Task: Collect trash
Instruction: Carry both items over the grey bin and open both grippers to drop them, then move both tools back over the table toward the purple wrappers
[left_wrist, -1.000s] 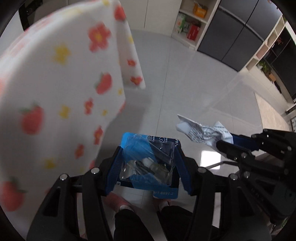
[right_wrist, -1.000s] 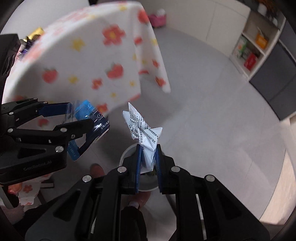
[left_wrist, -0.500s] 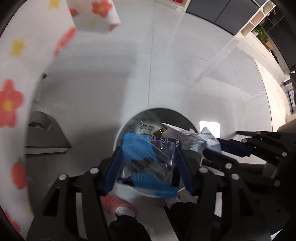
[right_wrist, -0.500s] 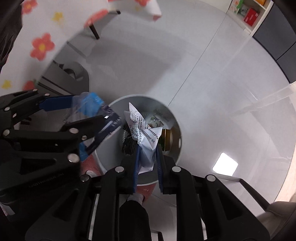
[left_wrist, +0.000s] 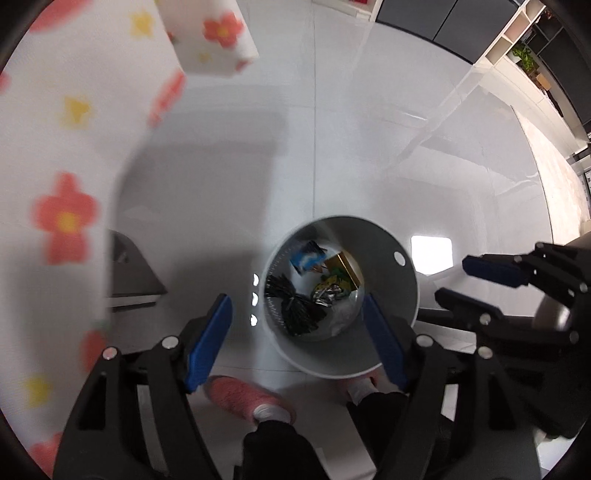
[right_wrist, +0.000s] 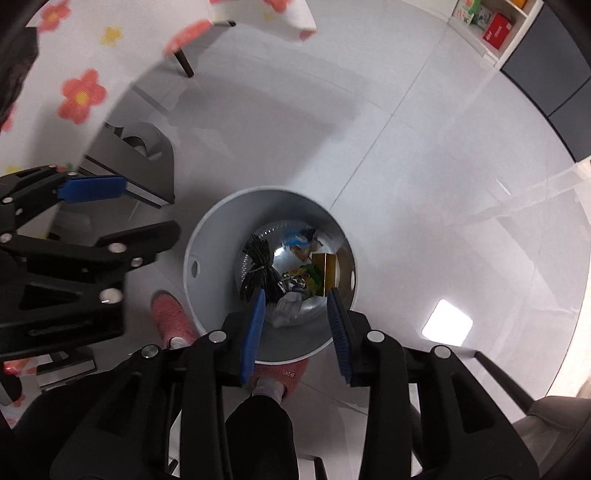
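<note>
Now that both loads have dropped, my left gripper (left_wrist: 297, 317) and right gripper (right_wrist: 297, 314) are opening, empty, above the bin (right_wrist: 207, 236); the trash (right_wrist: 291, 280) lies below my fingertips, ready for another pickup.

A white tablecloth (left_wrist: 66, 122) printed with red and yellow flowers hangs beside a pale grey bin (right_wrist: 207, 236), black grippers carry blue pads (left_wrist: 208, 341), and pink slippers (right_wrist: 170, 317) stand on light grey floor tiles (right_wrist: 424, 155).
</note>
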